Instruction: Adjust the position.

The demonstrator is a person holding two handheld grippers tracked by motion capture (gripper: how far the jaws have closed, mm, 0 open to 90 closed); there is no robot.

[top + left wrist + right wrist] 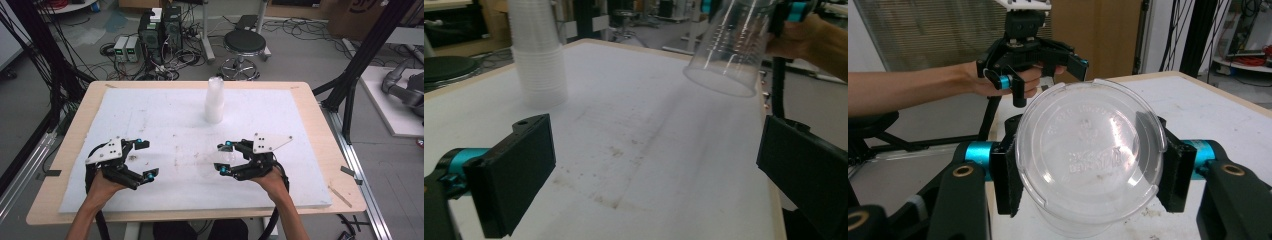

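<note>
A single clear plastic cup (pixel 1090 155) lies sideways between the pads of my right gripper (pixel 1090 172), which is shut on it; its base faces the camera. In the high view the right gripper (pixel 225 157) holds that cup (pixel 219 161) just above the white foam board (pixel 165 115), right of the middle. The left gripper view shows the cup (pixel 729 45) hanging with its mouth tilted down. My left gripper (pixel 146 159) stands open at the front left with nothing between its jaws (pixel 656 170). A tall stack of clear cups (pixel 214 102) (pixel 536 55) stands upright at the board's far middle.
The foam board covers most of the wooden table (pixel 300 90). Beyond the far edge stand a black stool (pixel 244 45), computer cases (pixel 160 30) and floor cables. Black frame posts (pixel 350 90) rise at the right.
</note>
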